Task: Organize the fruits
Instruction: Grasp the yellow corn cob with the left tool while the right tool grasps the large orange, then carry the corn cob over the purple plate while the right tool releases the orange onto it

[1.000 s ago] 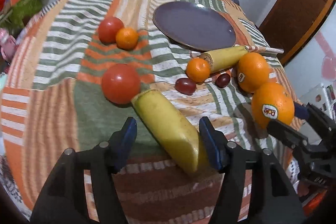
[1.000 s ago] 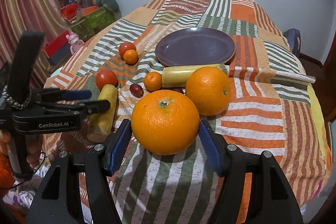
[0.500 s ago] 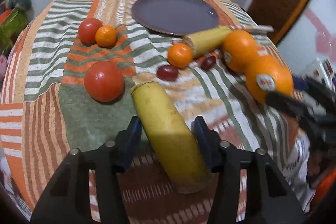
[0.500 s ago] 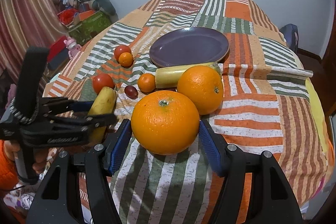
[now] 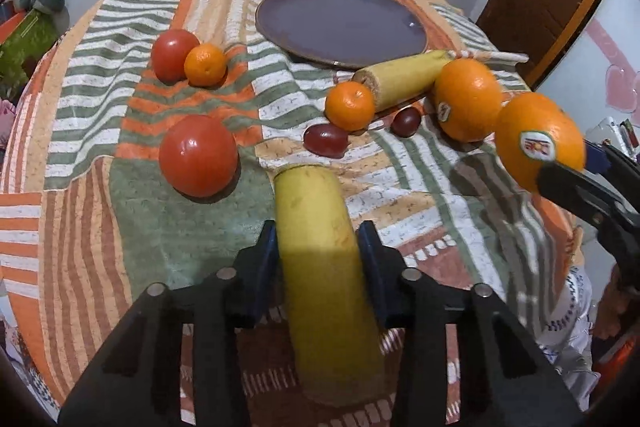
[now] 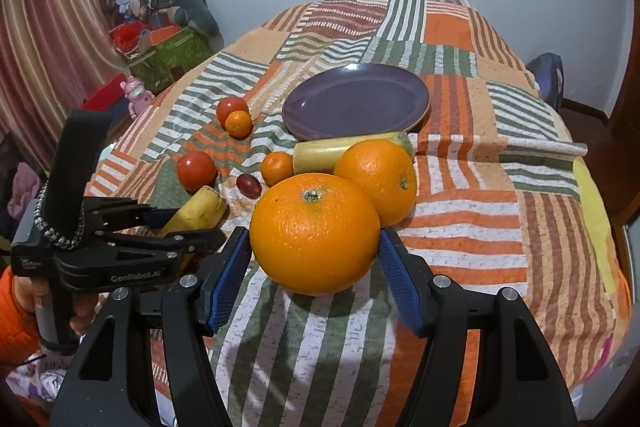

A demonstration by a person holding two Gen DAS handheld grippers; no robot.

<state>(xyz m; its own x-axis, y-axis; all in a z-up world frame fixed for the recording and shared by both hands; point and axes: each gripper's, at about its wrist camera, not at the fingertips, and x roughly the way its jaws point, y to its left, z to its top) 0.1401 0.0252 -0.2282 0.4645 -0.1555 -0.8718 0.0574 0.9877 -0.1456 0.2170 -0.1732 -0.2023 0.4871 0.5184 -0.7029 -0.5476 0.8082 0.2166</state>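
Observation:
My left gripper (image 5: 318,251) is shut on a yellow banana (image 5: 320,247) and holds it above the patchwork cloth; the banana also shows in the right wrist view (image 6: 198,213). My right gripper (image 6: 314,259) is shut on a large orange (image 6: 314,233) with a sticker, seen at the right in the left wrist view (image 5: 538,145). The empty purple plate (image 5: 340,23) lies at the far middle of the table (image 6: 356,99). A second banana (image 5: 404,77), a second large orange (image 5: 468,101), two mandarins, two tomatoes and two grapes lie on the cloth.
A near tomato (image 5: 198,155) lies left of the held banana. A far tomato (image 5: 172,53) touches a mandarin (image 5: 205,65). A mandarin (image 5: 349,105) and grapes (image 5: 325,140) lie before the plate. Boxes and toys (image 6: 168,47) stand left of the table.
My left gripper closed on the banana and lifted it, turning it to point away. My right gripper rose a little with the orange in it.

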